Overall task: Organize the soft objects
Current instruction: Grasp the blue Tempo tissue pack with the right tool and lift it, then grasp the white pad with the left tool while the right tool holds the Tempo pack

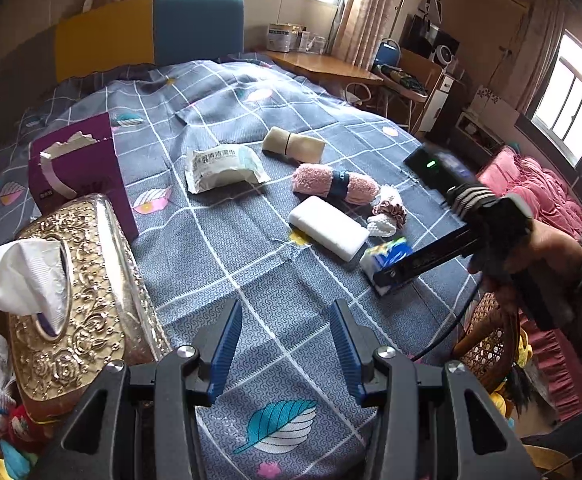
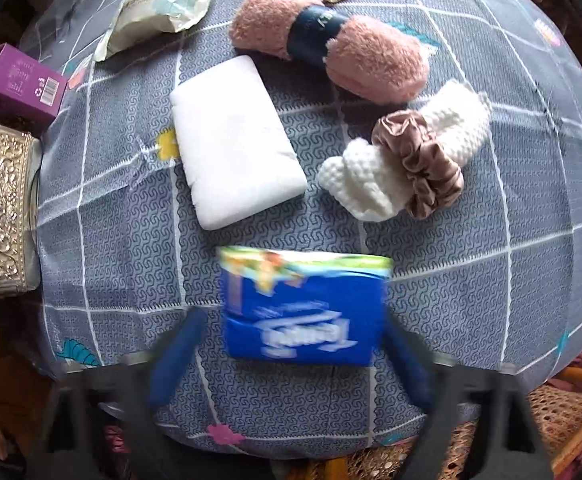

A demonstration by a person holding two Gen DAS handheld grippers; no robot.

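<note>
— Grey checked bedspread (image 2: 491,280) fills both views. Where's the blue tissue pack (image 2: 303,308)?
— Lying flat between the right gripper (image 2: 291,360) fingers, which stand apart around it; contact is too blurred to judge. White sponge block (image 2: 235,140) lies just beyond.
— And the left gripper (image 1: 287,344)?
— Spread wide over bare cloth, beside the gold tissue box (image 1: 71,320).

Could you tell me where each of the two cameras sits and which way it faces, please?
Left wrist: on the left gripper, low over the grey checked bedspread, facing the headboard; its open blue fingers and the person's right hand show.
Right wrist: on the right gripper, looking steeply down at the blue tissue packet between its blurred open fingers.
Shared: that packet, the white rectangular sponge block and the pink fluffy towel roll.
</note>
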